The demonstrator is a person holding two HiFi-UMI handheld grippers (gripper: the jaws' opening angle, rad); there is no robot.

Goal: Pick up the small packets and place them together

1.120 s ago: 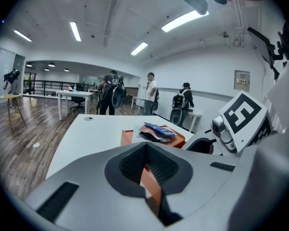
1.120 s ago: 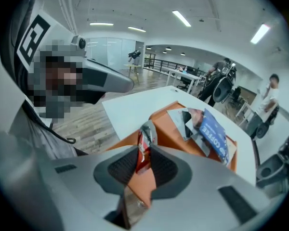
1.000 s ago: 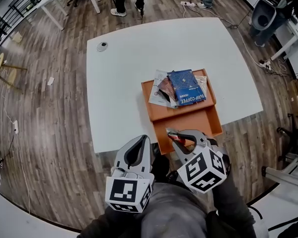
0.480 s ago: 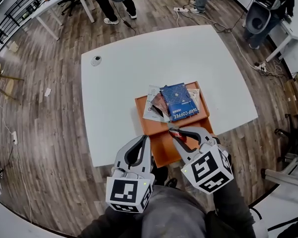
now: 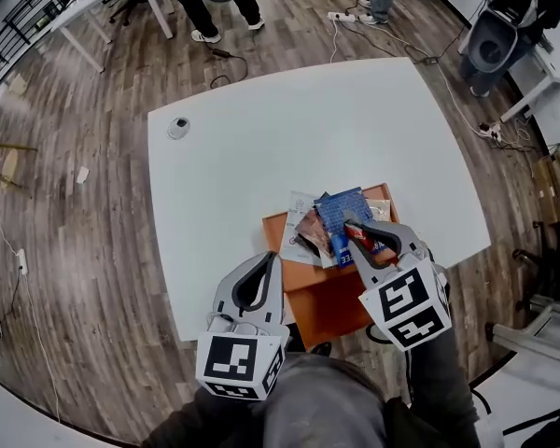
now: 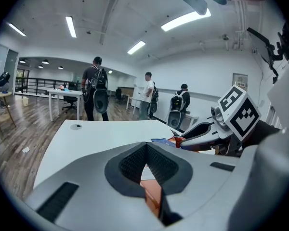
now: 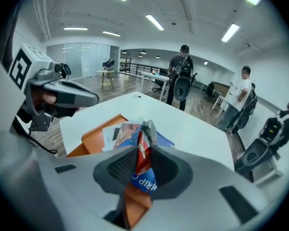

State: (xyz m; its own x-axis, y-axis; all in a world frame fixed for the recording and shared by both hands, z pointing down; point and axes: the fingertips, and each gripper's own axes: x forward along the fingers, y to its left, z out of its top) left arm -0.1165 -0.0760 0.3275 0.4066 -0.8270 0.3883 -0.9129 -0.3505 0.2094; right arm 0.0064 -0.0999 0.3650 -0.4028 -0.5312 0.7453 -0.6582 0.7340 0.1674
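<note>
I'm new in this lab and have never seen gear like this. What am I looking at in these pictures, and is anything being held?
There is no robot here: a person holds a two-jaw gripper in each hand. The top-down picture comes from a camera on the person's head. The other two come from cameras riding on each gripper, looking along its jaws. On the white table sits an orange tray with a pile of small packets, among them a blue coffee packet. The right gripper is closed on a small red packet, over the tray. The left gripper is shut and empty. The marked cubes are parts of the grippers.
</note>
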